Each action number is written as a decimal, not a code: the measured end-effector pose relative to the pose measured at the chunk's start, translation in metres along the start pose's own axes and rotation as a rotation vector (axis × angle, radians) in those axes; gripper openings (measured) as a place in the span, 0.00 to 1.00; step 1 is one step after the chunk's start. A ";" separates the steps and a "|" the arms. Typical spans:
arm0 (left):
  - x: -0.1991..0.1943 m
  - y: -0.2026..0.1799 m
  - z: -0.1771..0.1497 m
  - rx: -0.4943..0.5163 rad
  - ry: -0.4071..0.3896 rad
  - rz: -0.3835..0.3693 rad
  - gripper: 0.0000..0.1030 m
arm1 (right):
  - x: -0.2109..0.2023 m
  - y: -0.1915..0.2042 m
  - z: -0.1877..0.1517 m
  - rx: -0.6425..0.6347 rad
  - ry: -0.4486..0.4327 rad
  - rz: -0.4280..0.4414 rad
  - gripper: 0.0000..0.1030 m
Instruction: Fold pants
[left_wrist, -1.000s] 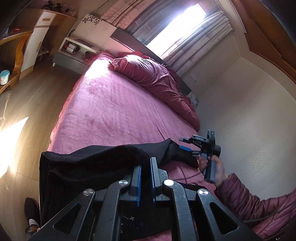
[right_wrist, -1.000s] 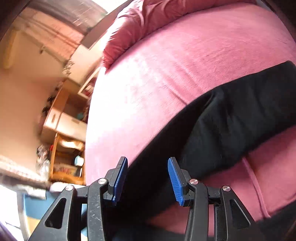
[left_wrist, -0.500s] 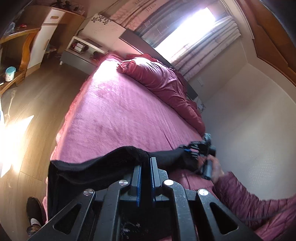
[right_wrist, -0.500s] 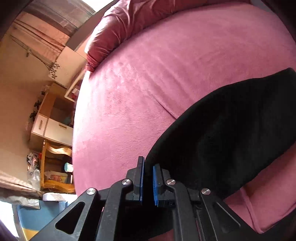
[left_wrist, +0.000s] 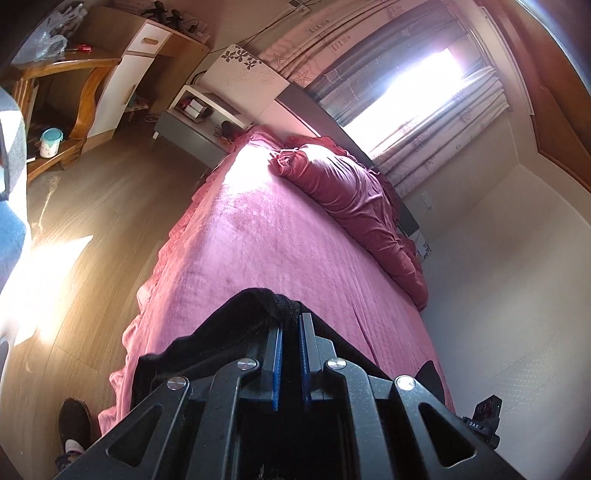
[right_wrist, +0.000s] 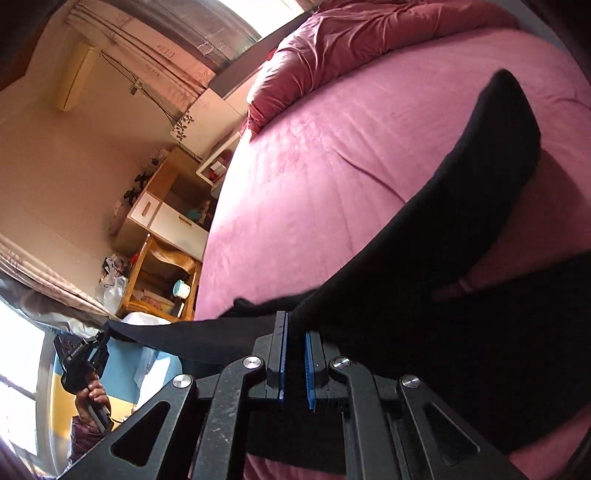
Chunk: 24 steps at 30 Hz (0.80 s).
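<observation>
Magenta bed (left_wrist: 280, 240) lies beneath black pants (right_wrist: 480, 206); left gripper (left_wrist: 290, 321) and right gripper (right_wrist: 294, 330) each clamp what looks like a fabric edge; since earlier, the cloth has lifted higher and one leg drapes across.

Your work surface is the bed (left_wrist: 280, 254), covered by a pink quilted spread (right_wrist: 317, 192) that runs to the edges and drops in a ruffled skirt (left_wrist: 155, 280) toward the wood floor (left_wrist: 110, 206). At the head end you have a bunched magenta duvet (left_wrist: 354, 199) lying along the far side of the spread. At the near end the black pants (right_wrist: 480, 192) are only partly down on the spread: one leg trails across it toward the duvet, while the near part is raised off the surface. A few shallow creases show in the spread beside that leg. Sunlight falls on the spread near the head end.
</observation>
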<state>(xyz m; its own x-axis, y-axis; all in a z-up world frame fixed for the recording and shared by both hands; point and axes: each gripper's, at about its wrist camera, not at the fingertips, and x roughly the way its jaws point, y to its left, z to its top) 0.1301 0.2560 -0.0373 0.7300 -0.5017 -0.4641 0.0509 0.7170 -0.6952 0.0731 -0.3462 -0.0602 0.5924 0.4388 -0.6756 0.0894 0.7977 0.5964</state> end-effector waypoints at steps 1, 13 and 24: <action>-0.005 0.006 -0.011 -0.018 0.009 -0.001 0.07 | 0.003 -0.004 -0.012 0.006 0.019 -0.013 0.08; -0.027 0.095 -0.138 -0.257 0.187 0.171 0.09 | 0.062 -0.047 -0.097 0.044 0.166 -0.178 0.07; -0.053 0.124 -0.154 -0.541 0.149 0.062 0.33 | 0.084 -0.058 -0.099 0.078 0.175 -0.203 0.07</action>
<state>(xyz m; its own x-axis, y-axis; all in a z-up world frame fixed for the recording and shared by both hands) -0.0068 0.2971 -0.1837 0.6143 -0.5573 -0.5586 -0.3744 0.4173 -0.8281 0.0382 -0.3146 -0.1942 0.4093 0.3433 -0.8454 0.2580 0.8452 0.4681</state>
